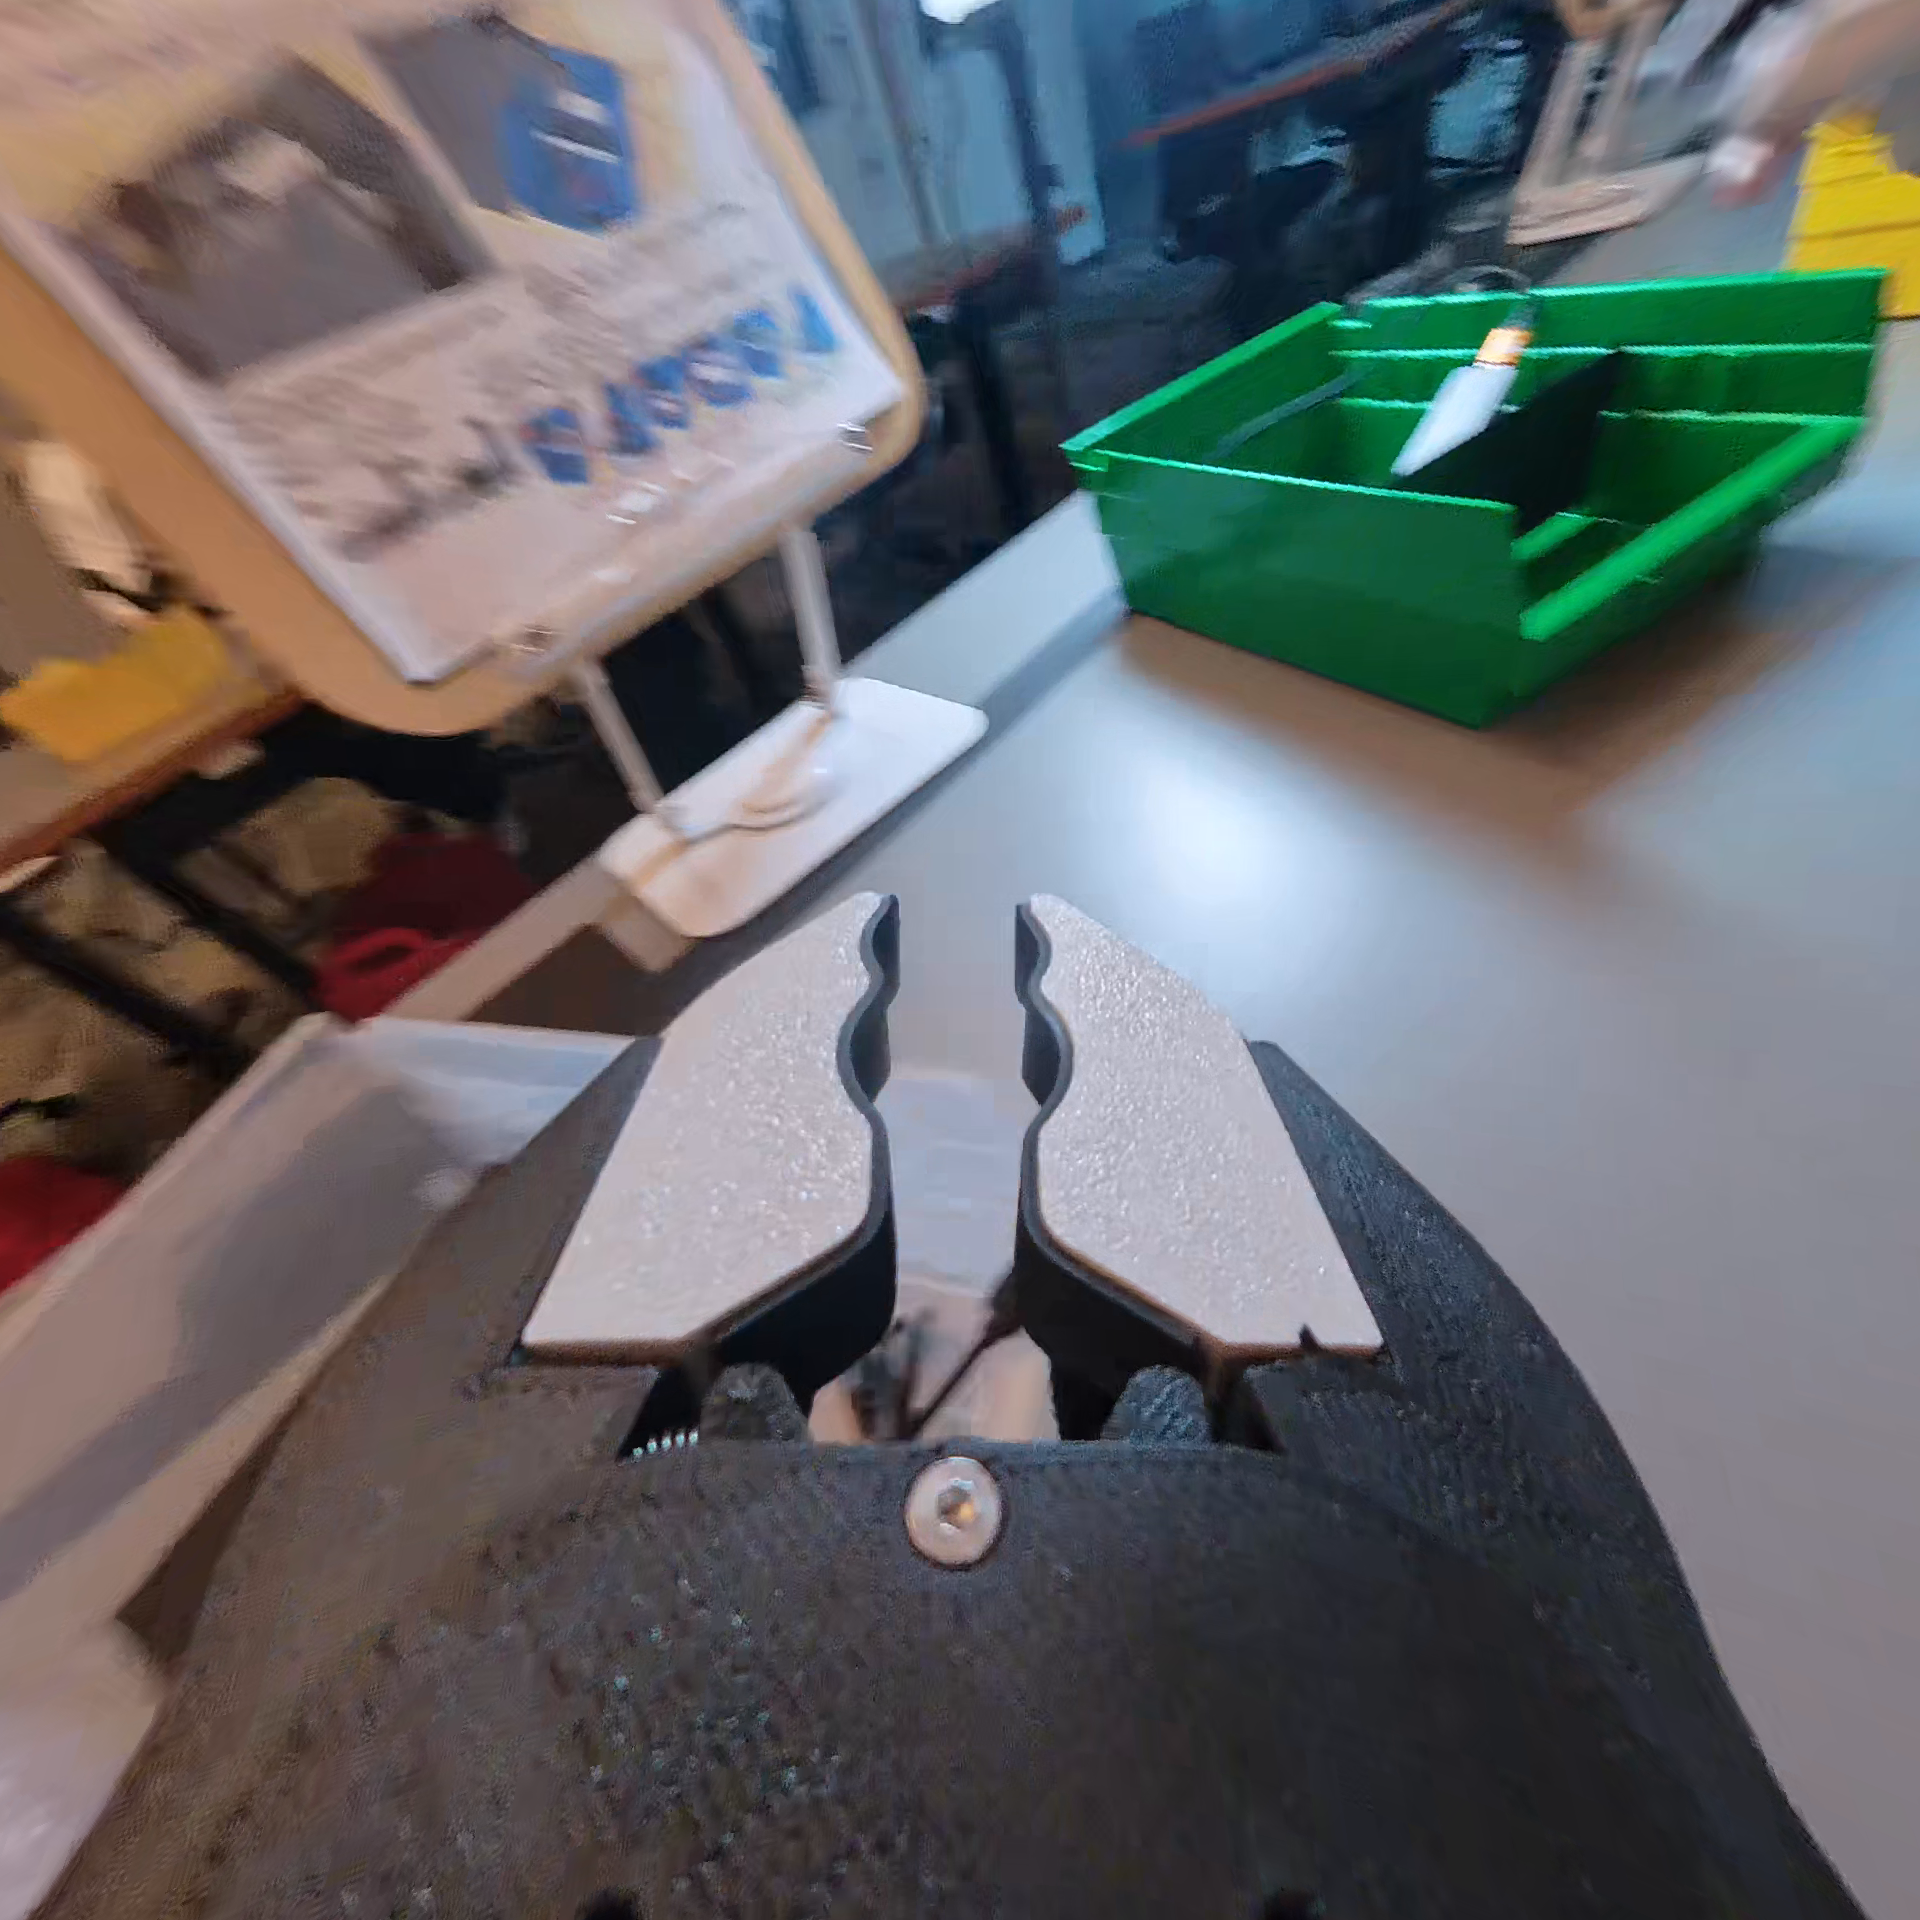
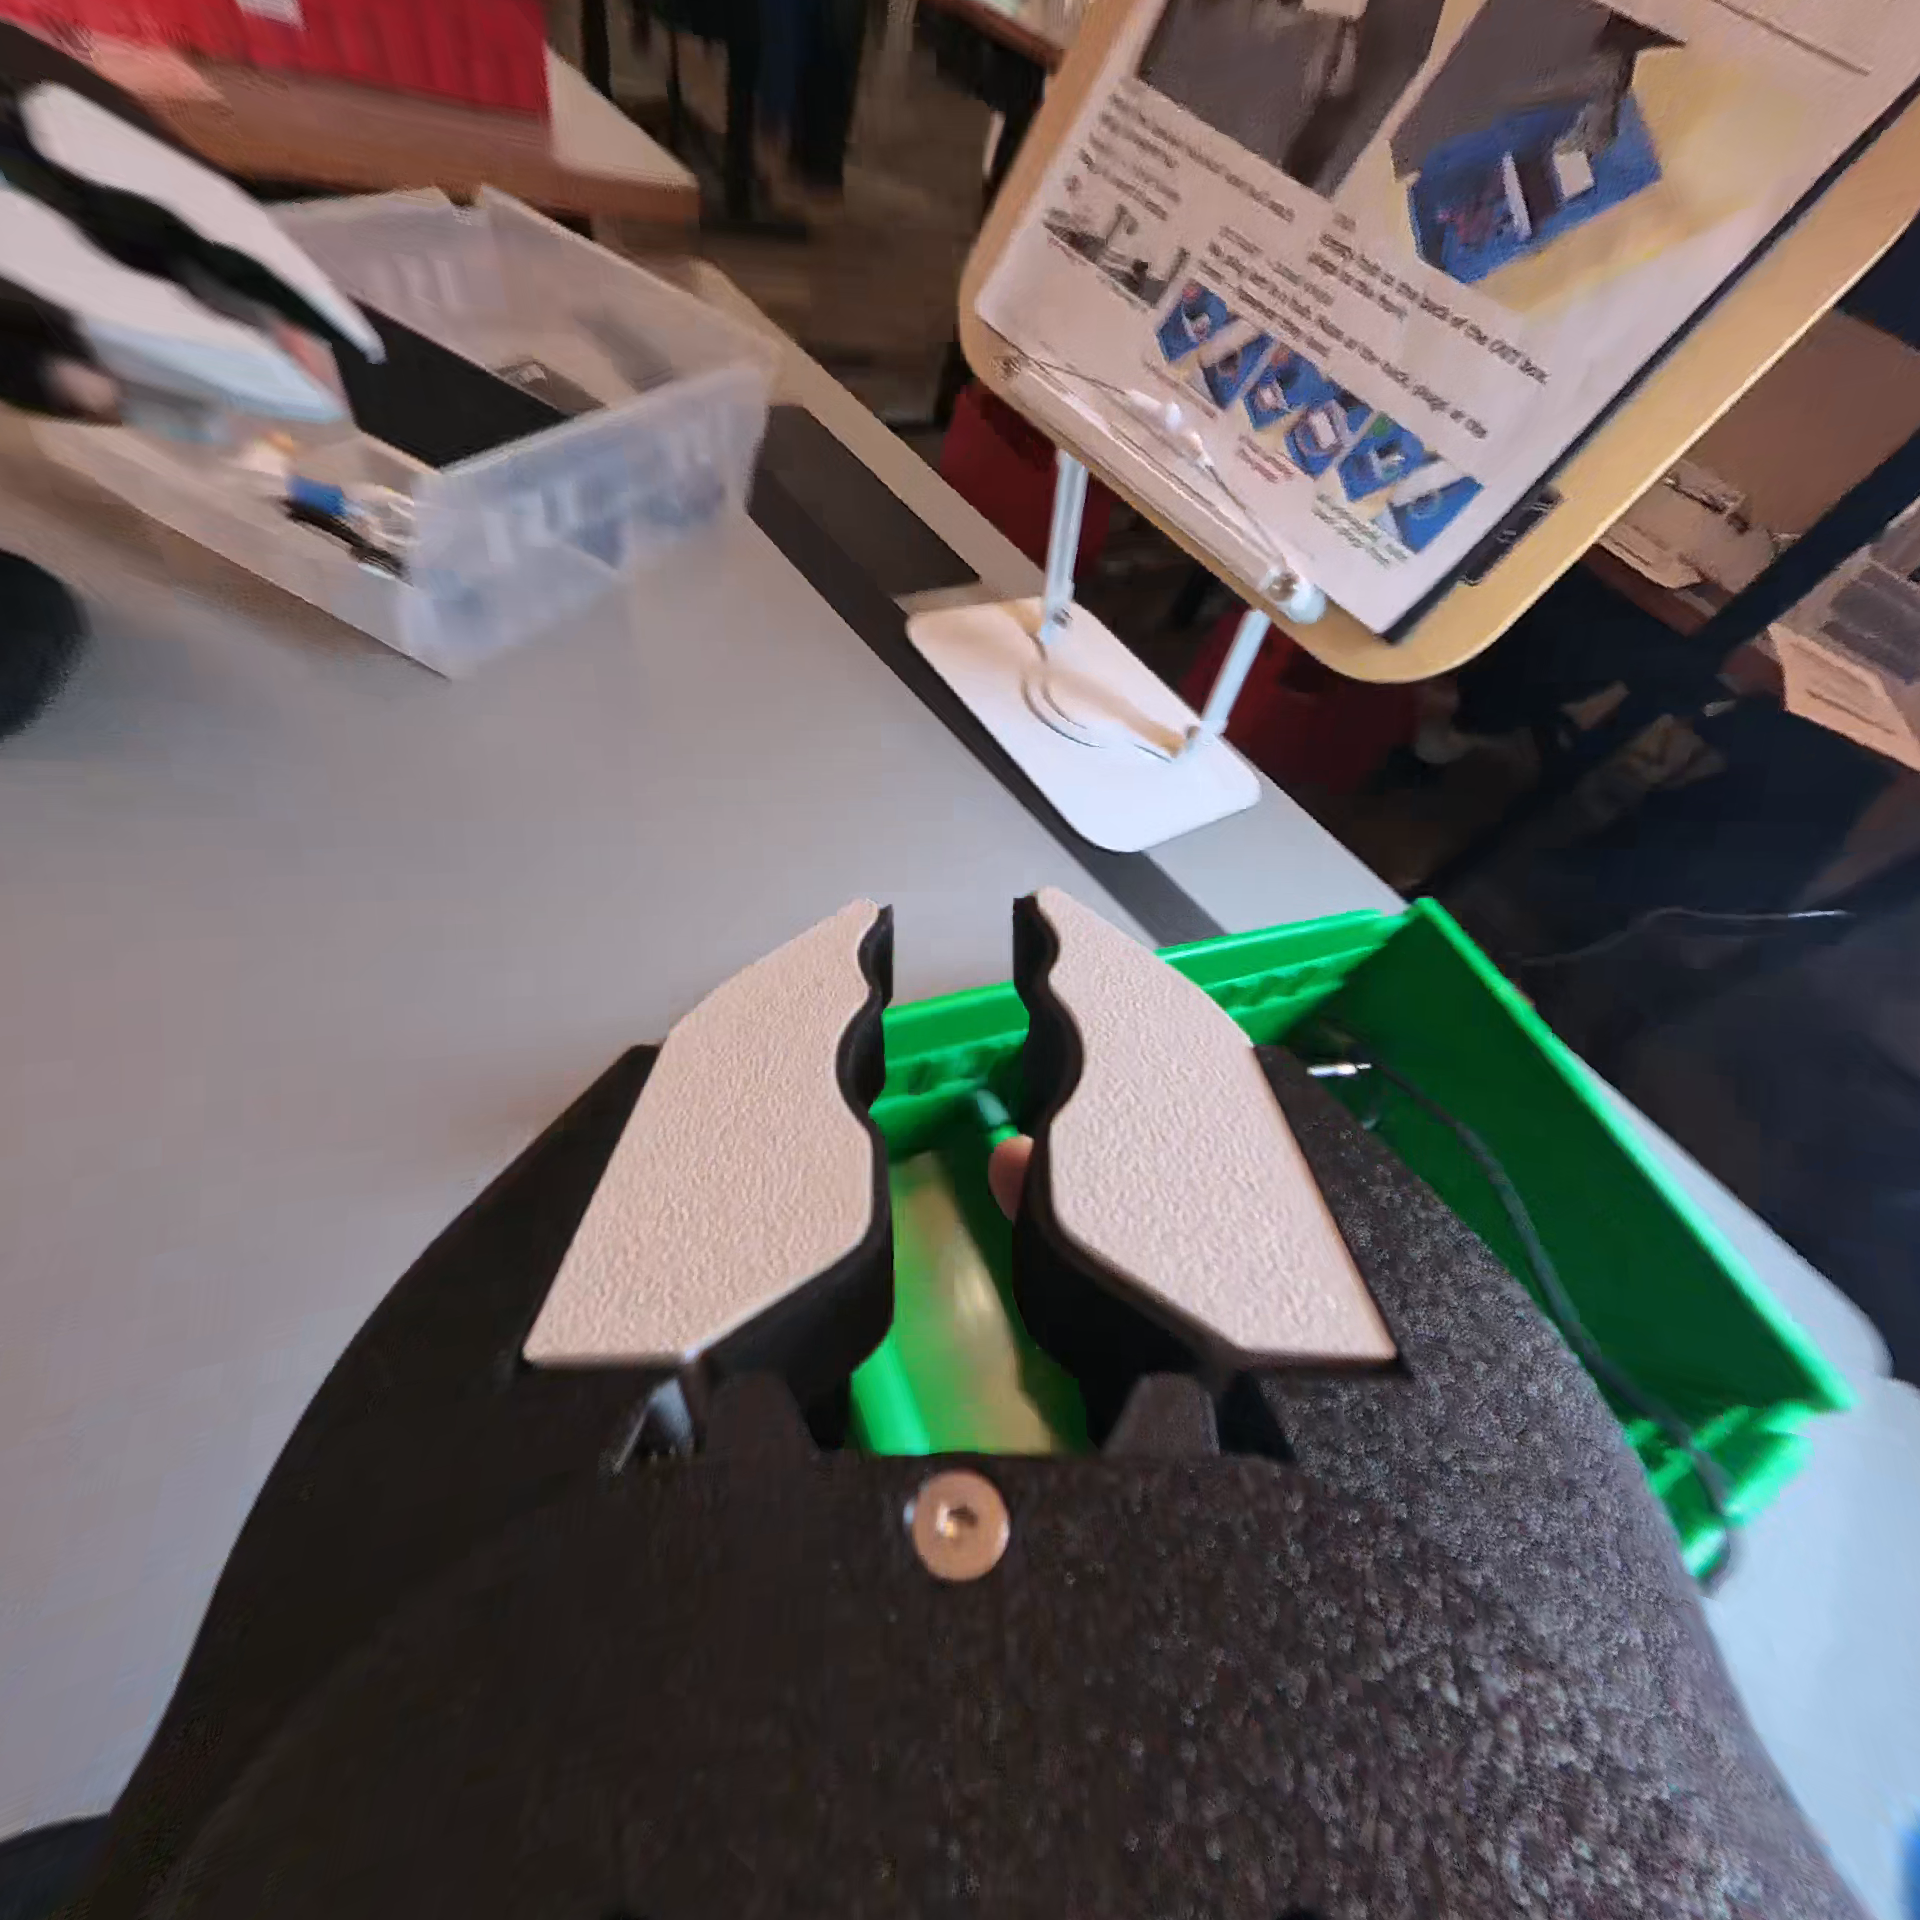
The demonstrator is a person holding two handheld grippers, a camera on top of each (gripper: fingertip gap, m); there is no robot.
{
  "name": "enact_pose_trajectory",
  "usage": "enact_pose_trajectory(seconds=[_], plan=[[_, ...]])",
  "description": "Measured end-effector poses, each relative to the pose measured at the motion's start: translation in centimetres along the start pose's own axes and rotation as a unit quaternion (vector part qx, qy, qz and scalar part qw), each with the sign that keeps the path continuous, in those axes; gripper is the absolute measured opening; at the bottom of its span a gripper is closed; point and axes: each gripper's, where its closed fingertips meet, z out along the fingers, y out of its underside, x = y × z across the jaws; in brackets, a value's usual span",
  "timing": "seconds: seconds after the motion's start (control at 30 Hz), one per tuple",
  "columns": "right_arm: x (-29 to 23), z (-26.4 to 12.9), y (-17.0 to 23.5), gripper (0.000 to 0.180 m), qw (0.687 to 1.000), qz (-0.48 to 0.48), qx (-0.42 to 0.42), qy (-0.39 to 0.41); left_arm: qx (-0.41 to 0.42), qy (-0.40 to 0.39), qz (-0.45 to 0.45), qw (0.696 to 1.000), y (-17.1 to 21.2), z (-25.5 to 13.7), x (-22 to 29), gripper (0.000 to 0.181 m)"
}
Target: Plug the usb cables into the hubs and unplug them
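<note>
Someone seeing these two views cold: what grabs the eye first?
The bright green bin on the grey table, far right in the left wrist view and directly under the right gripper, whose jaws stand open. Next, the tilted instruction board on its white stand at the table's far edge.

left gripper [image 1: 956,935] jaws parted, empty | over grey table [image 1: 1351,987] | green bin [image 1: 1299,561] ahead-right

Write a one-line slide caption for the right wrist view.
Open right gripper poised over a green bin on a grey table.
</note>
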Motion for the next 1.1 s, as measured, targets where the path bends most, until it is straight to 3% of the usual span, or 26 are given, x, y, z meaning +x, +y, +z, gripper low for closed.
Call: enact_pose_trajectory(seconds=[0.1,0.27,0.47,0.7,0.77,0.8,0.97,1.1], plan=[[-4.7,-1.7,1.9,0.022,0.999,0.029,0.028,-0.005,-0.015,-0.056,-0.007,0.998,-0.9,-2.8,-6.0,0.020],[-9.1,-1.4,4.4,0.023,0.995,0.060,0.061,-0.043,-0.183,-0.049,0.091,0.978,2.5,-2.1,-15.3,0.033],[-12.0,-0.1,4.2,0.027,0.985,0.069,0.109,-0.112,-0.440,0.063,0.161,0.881,12.1,0.1,-20.5,0.042],[-12.6,0.1,5.7,0.031,0.979,0.092,0.105,-0.149,-0.568,0.178,0.130,0.793,20.1,1.5,-20.5,0.063],[-12.6,0.3,6.1,0.031,0.977,0.098,0.103,-0.156,-0.577,0.187,0.114,0.787,21.6,2.0,-20.3,0.067],[-12.7,0.5,6.2,0.031,0.977,0.099,0.101,-0.160,-0.576,0.190,0.110,0.788,21.9,2.3,-20.3,0.059],[-13.3,0.9,6.7,0.031,0.975,0.097,0.092,-0.175,-0.549,0.190,0.110,0.807,21.8,2.4,-20.2,0.059],[-13.3,0.7,6.7,0.030,0.975,0.096,0.096,-0.177,-0.475,0.169,0.103,0.858,17.9,1.2,-20.1,0.059]])
